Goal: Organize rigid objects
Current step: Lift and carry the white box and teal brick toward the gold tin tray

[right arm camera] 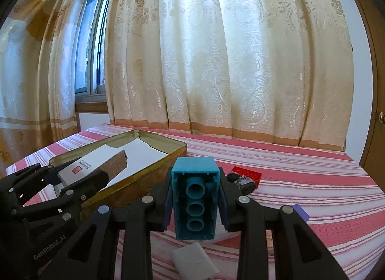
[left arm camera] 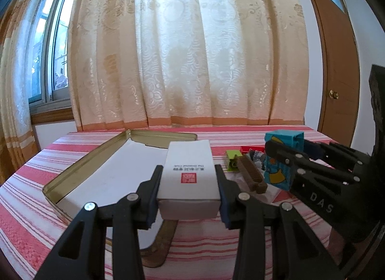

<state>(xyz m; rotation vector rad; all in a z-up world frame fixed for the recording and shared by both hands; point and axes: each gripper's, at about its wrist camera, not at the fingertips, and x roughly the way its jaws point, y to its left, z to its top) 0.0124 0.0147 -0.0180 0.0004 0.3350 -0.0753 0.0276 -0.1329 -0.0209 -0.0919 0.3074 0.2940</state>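
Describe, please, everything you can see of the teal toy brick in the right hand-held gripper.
The teal toy brick is a hollow oblong block of what looks like hard plastic. Its open underside faces the right wrist camera, showing three round tubes in a row. From the left wrist view, one side carries a printed yellow and dark design. The right hand-held gripper is shut on it, a pad pressed on each long side, holding it above the striped cloth, to the right of the open tin.
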